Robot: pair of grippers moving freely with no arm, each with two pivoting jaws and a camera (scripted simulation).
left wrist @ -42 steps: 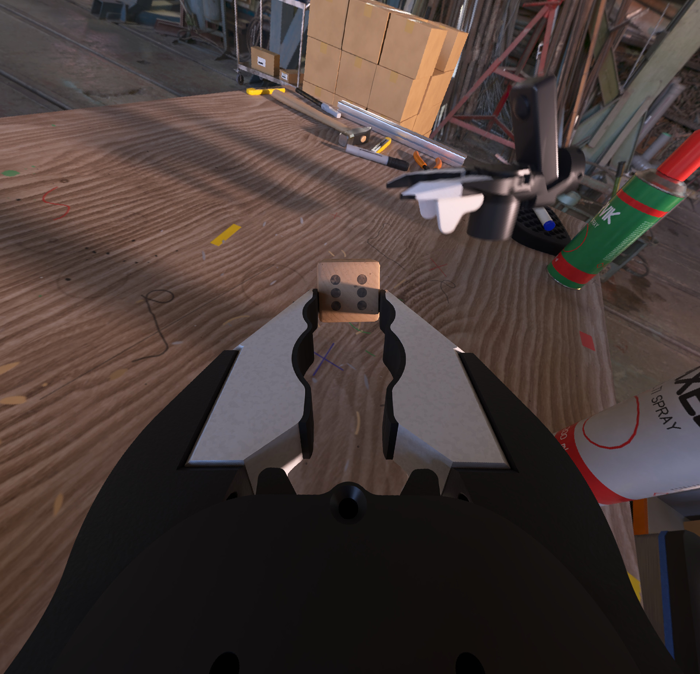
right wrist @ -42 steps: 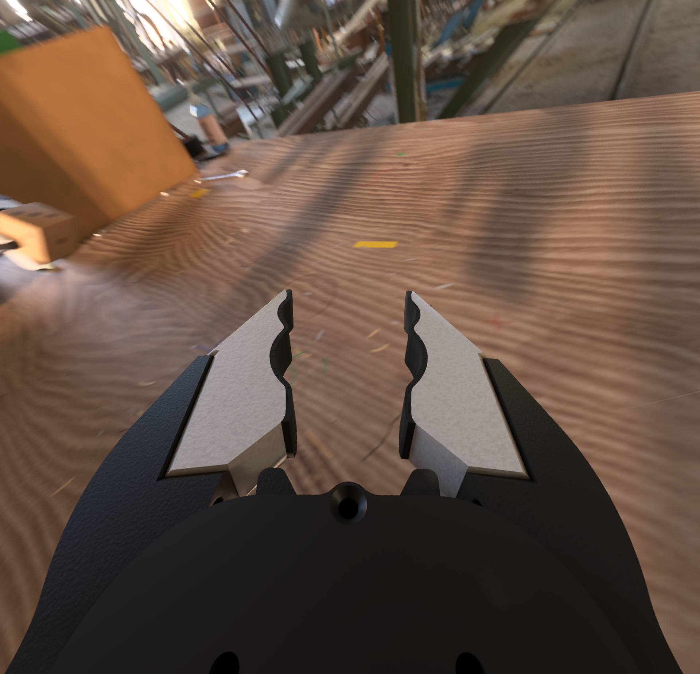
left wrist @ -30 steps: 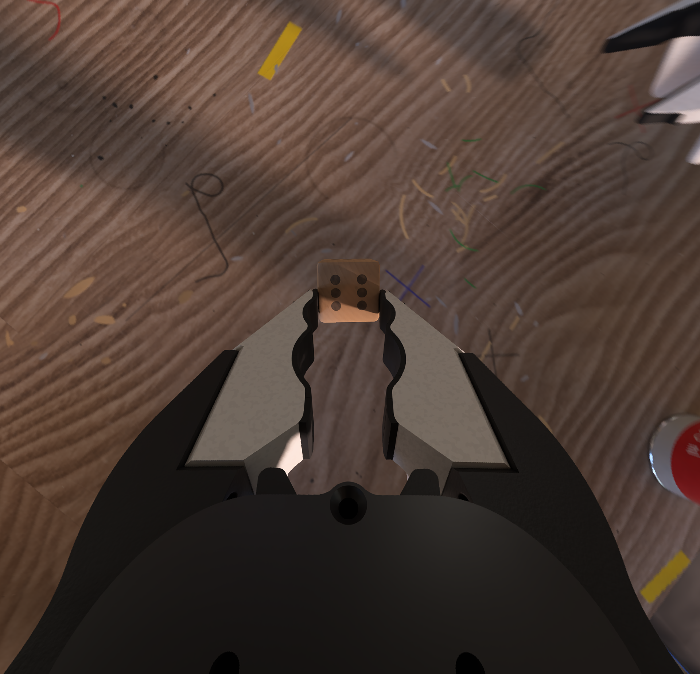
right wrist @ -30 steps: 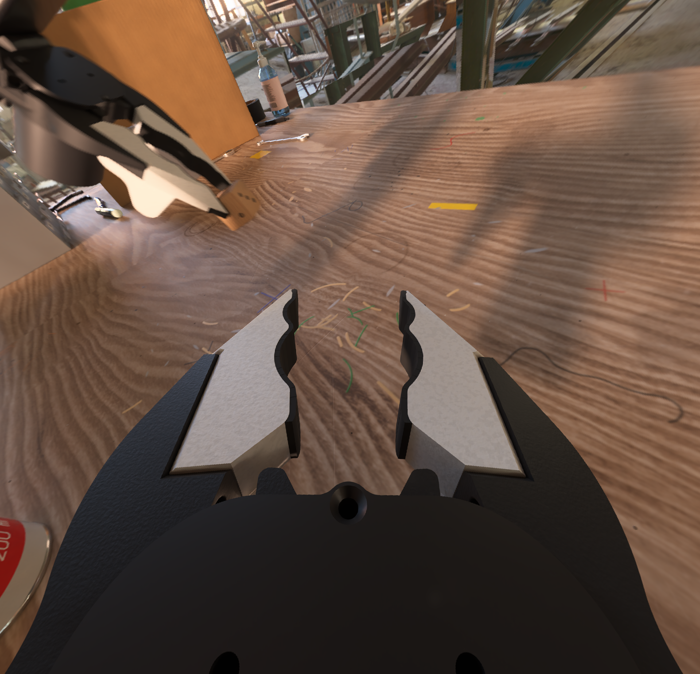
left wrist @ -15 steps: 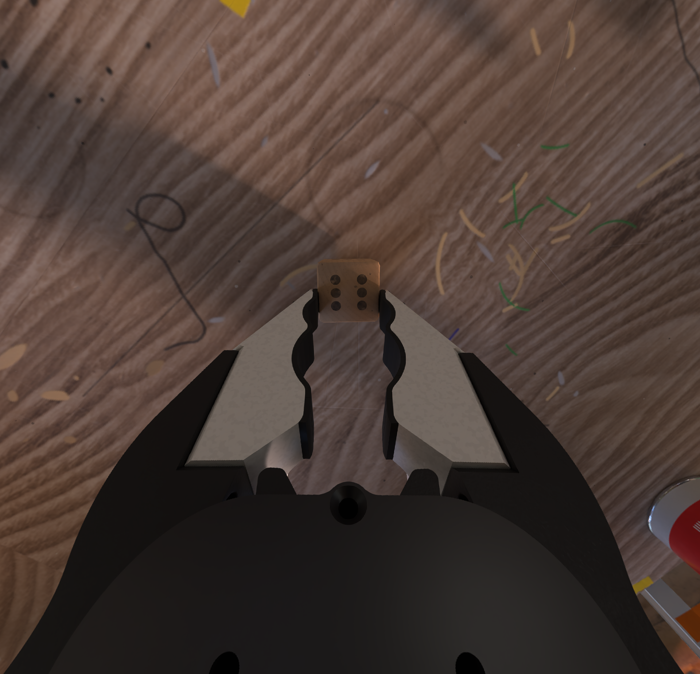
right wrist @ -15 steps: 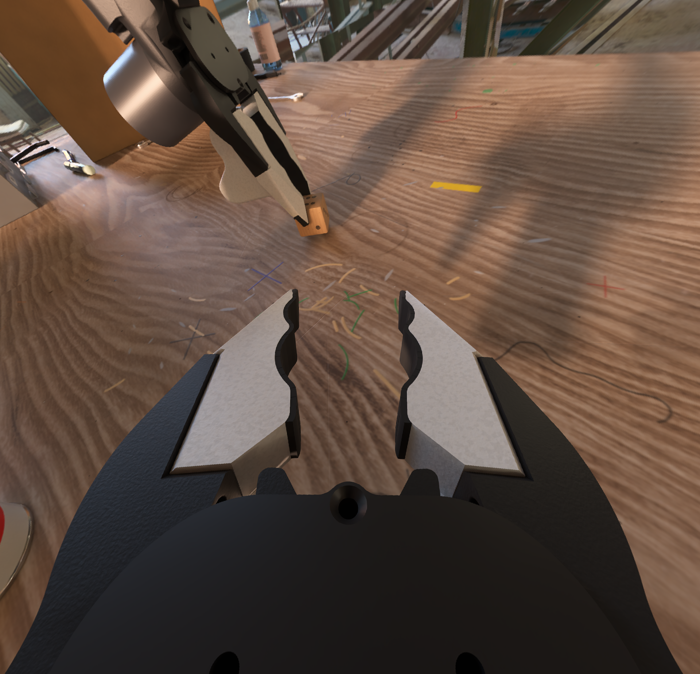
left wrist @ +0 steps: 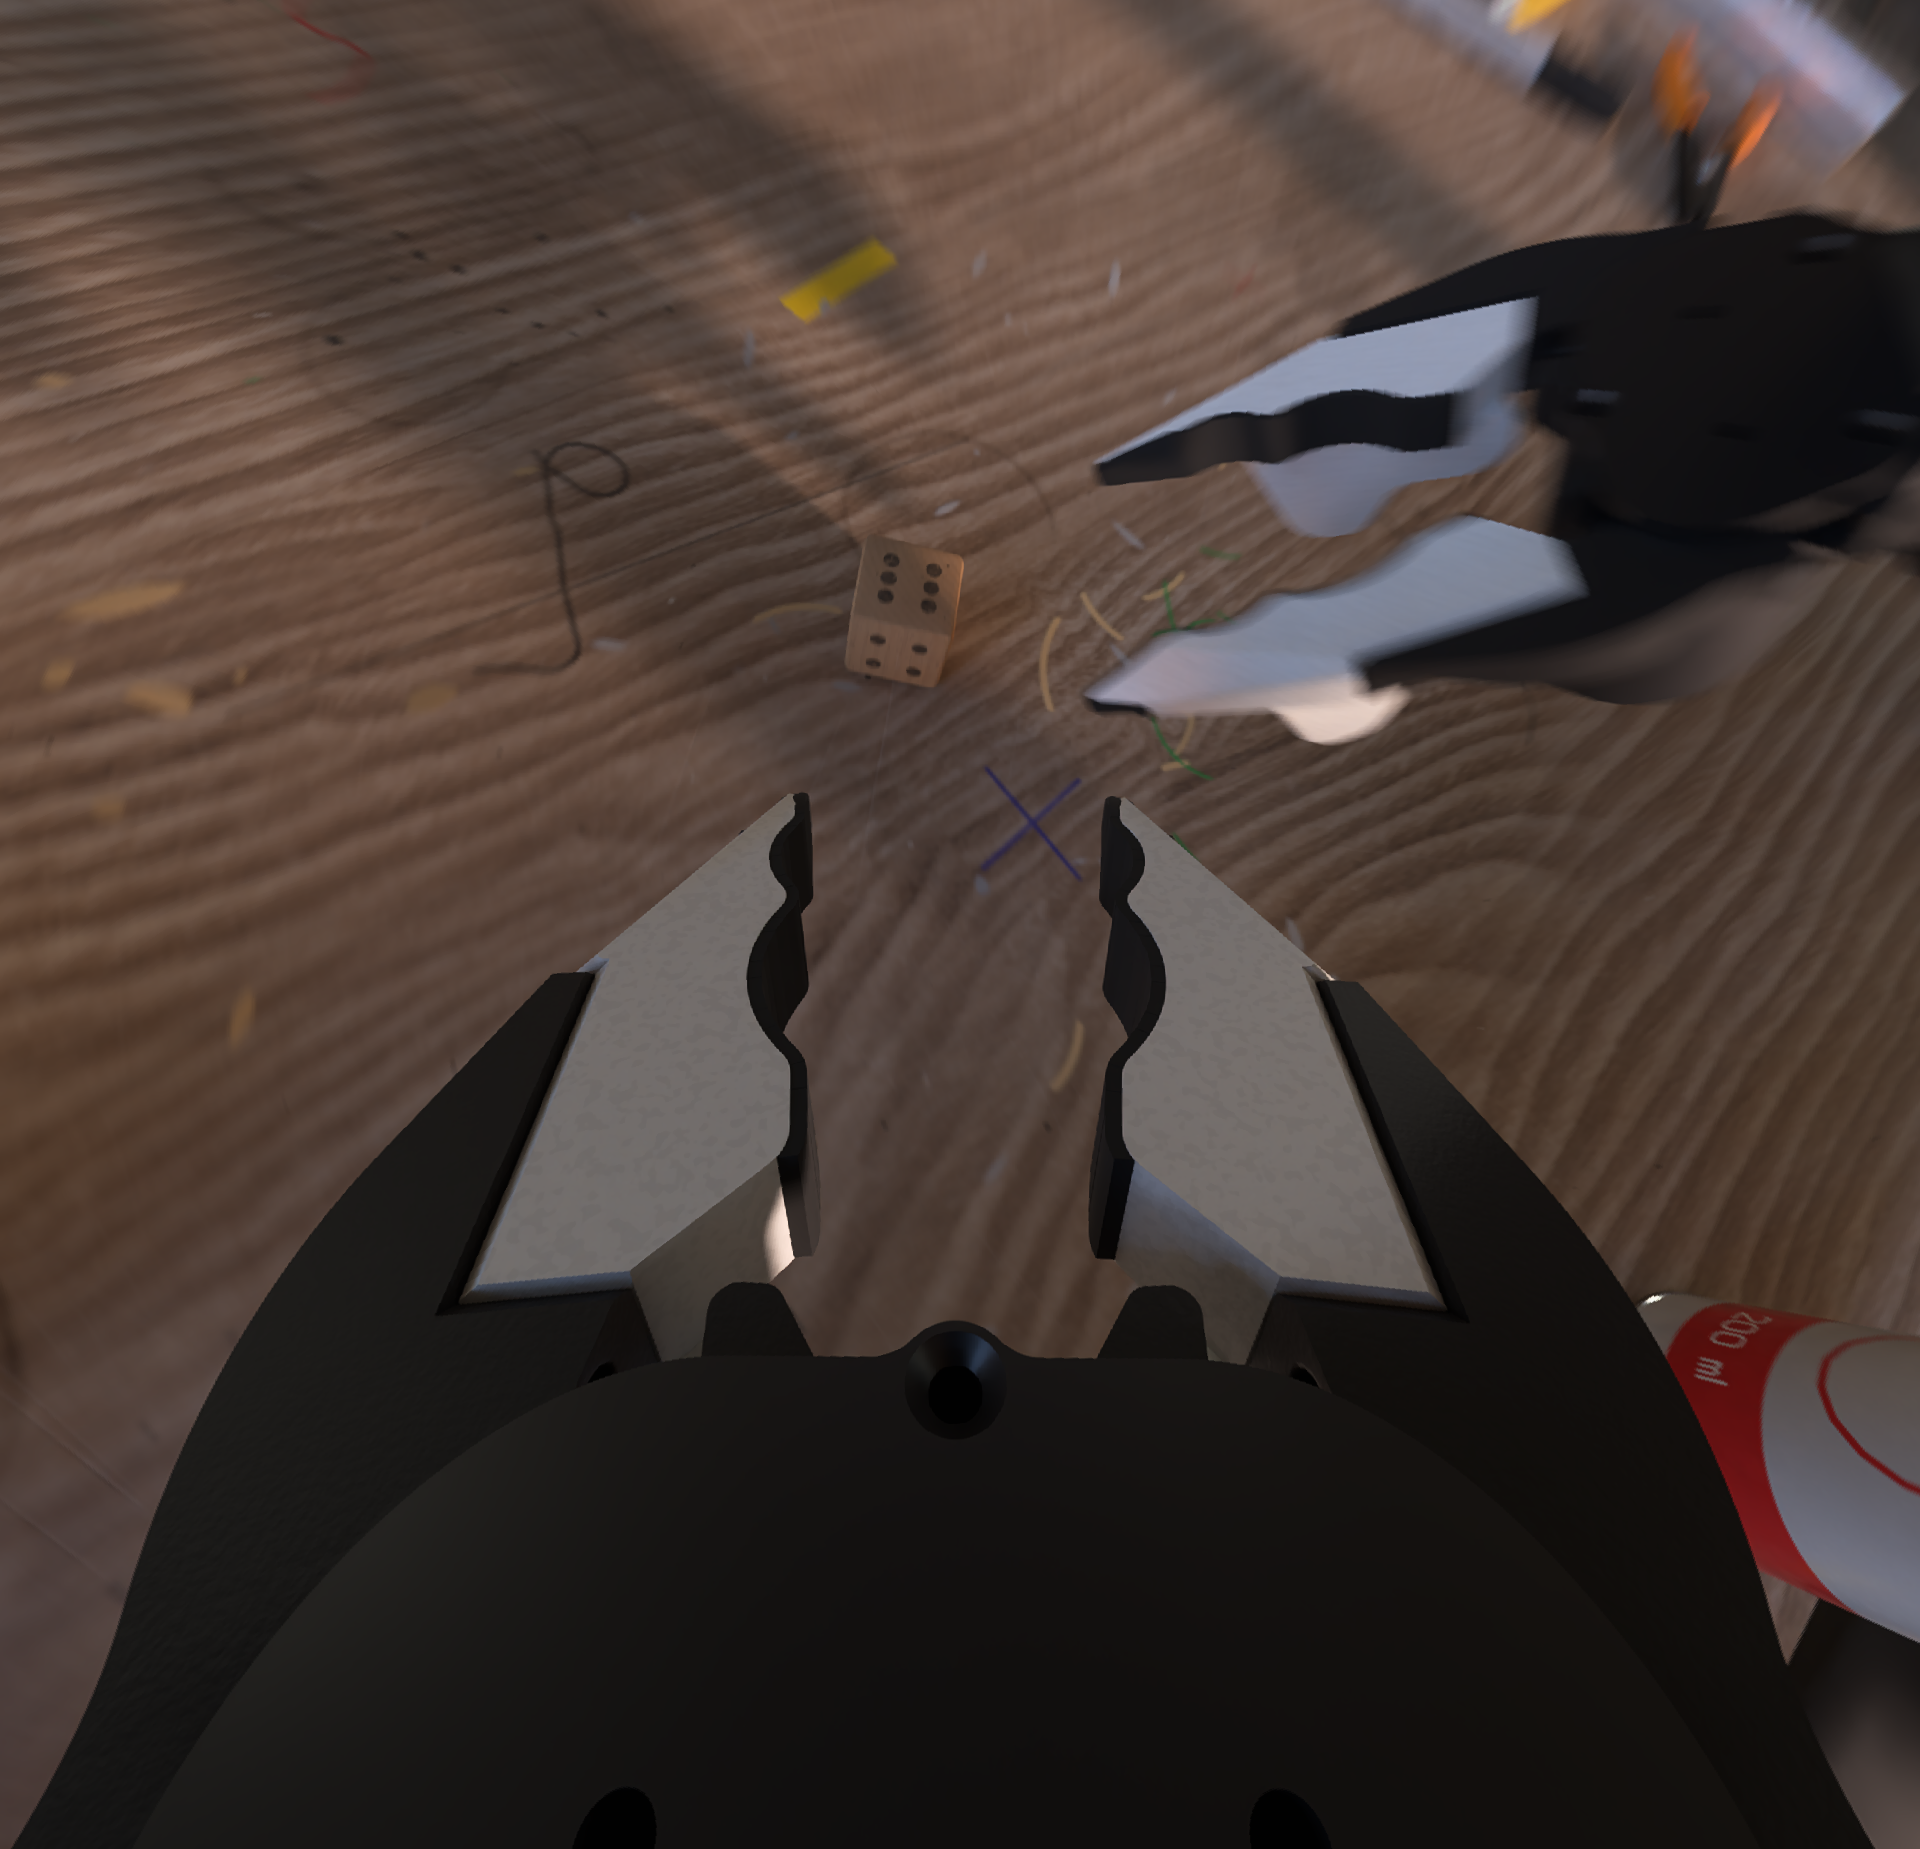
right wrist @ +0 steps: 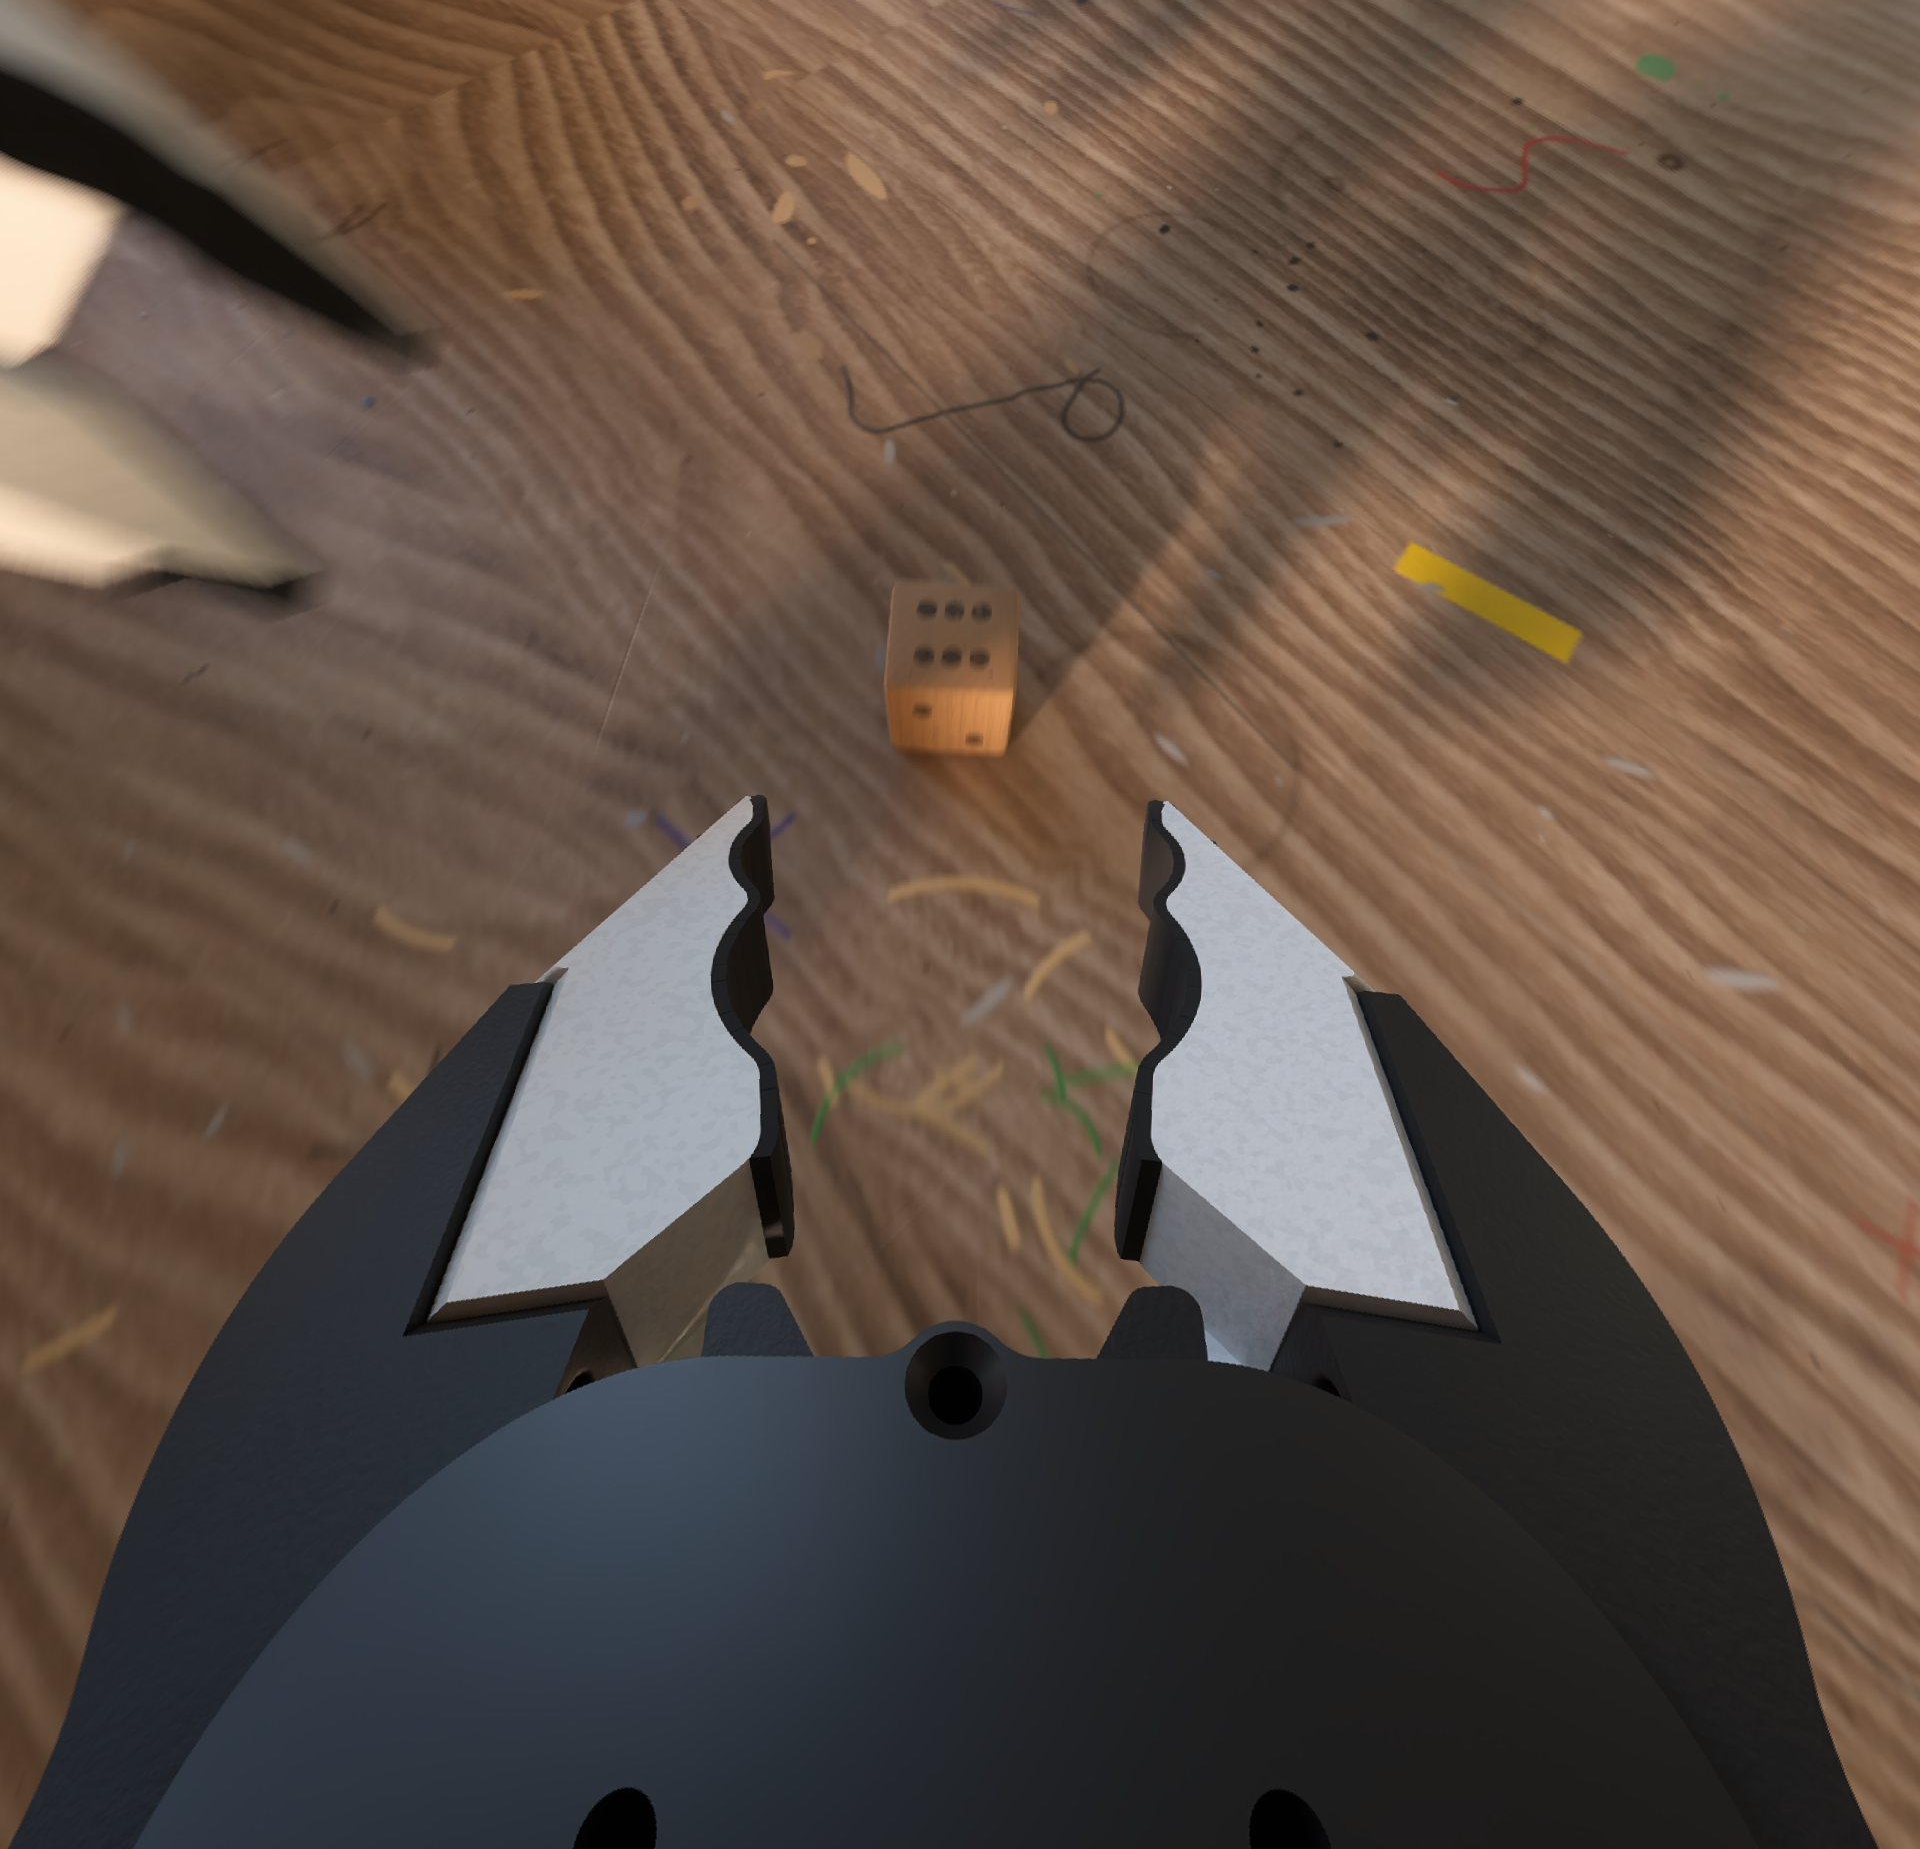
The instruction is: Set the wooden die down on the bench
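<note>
The wooden die (left wrist: 904,612) rests on the wooden bench (left wrist: 312,864) with its six face up, free of both grippers. My left gripper (left wrist: 956,812) is open and empty, drawn back short of the die. In the right wrist view the die (right wrist: 951,667) sits just ahead of my right gripper (right wrist: 956,812), which is open and empty. The right gripper also shows in the left wrist view (left wrist: 1101,584), to the right of the die. The left gripper shows blurred at the left edge of the right wrist view (right wrist: 312,449).
A white and red spray can (left wrist: 1808,1467) lies at the right edge near my left gripper. A yellow tape strip (left wrist: 840,279), a black wire loop (left wrist: 577,542) and coloured shavings (right wrist: 997,1072) lie on the bench. Blurred tools lie at the far right (left wrist: 1662,54).
My left gripper has opened, let go of the die and pulled back. The die now rests on the bench. My right gripper has moved in close to the die and opened slightly wider.
</note>
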